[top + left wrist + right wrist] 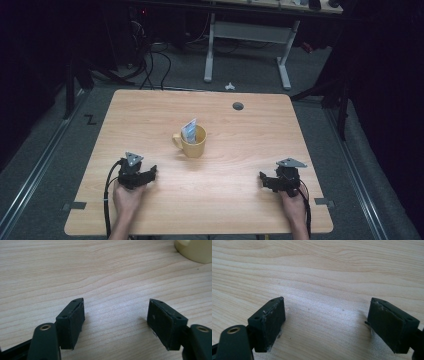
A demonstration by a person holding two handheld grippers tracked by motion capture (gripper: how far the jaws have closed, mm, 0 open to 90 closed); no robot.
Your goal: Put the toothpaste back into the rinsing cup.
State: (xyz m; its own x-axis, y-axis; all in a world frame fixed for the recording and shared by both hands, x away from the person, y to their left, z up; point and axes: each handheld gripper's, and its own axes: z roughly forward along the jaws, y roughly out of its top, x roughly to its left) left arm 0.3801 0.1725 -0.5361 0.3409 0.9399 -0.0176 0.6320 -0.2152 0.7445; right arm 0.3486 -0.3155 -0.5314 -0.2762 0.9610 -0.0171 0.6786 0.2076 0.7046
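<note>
High view: a yellow mug (193,141) stood near the centre of the frame on the wooden worktop (240,200), its handle turned toward the left of the frame. A pale blue-and-white sachet (189,130) stood upright inside the mug, leaning against the rim and projecting above it. The left gripper (151,172) rested on the worktop at lower left of the frame, held by a hand (128,196); the right gripper (262,178) rested at lower right, held by the other hand (294,202). Both grippers lay well apart from the mug, one on either side and nearer the bottom edge. A round grey grommet (238,106) sat in the worktop toward the top of the frame.

Left gripper view: the jaws of the left gripper (116,315) stood wide apart with bare wood between them; the base of the mug (195,251) occupied the upper right corner.

Right gripper view: the jaws of the right gripper (327,317) likewise stood wide apart, holding nothing, over bare worktop (317,270).
</note>
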